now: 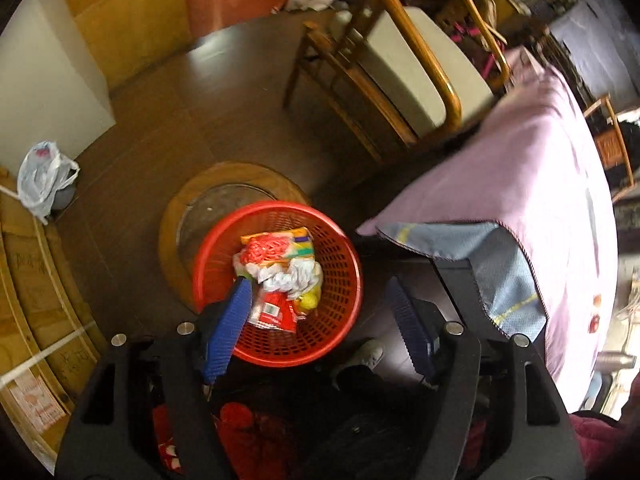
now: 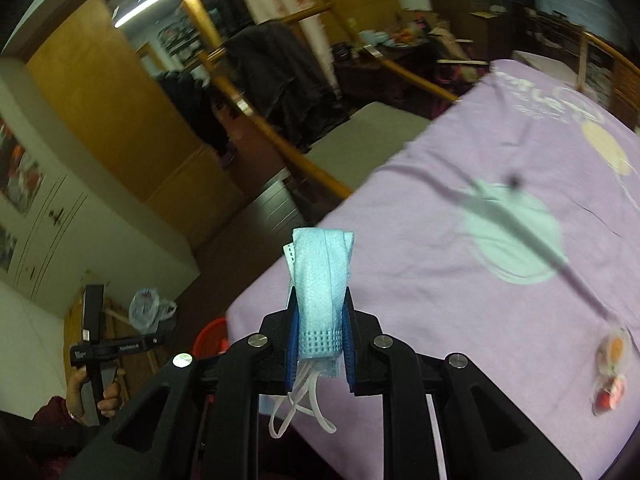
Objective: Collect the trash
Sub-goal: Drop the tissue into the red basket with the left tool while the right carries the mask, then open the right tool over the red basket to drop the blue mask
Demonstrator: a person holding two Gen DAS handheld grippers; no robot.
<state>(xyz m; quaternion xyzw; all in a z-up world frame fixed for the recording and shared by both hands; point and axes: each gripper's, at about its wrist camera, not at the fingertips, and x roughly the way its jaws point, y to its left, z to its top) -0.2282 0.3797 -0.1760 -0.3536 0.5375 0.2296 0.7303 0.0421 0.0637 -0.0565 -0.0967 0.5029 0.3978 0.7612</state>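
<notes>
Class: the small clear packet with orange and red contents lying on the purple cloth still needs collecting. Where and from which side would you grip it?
Probably from above, jaws across the narrow middle of the clear packet: it lies flat on the purple cloth, elongated, with open cloth around it.

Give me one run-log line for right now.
left gripper: open, empty, above red basket | right gripper: shut on blue face mask | table: small wrappers remain

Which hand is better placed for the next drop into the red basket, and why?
Right, probably. The right gripper is shut on a folded blue face mask, so it carries the trash. The left gripper hangs open and empty over the red basket.
</notes>
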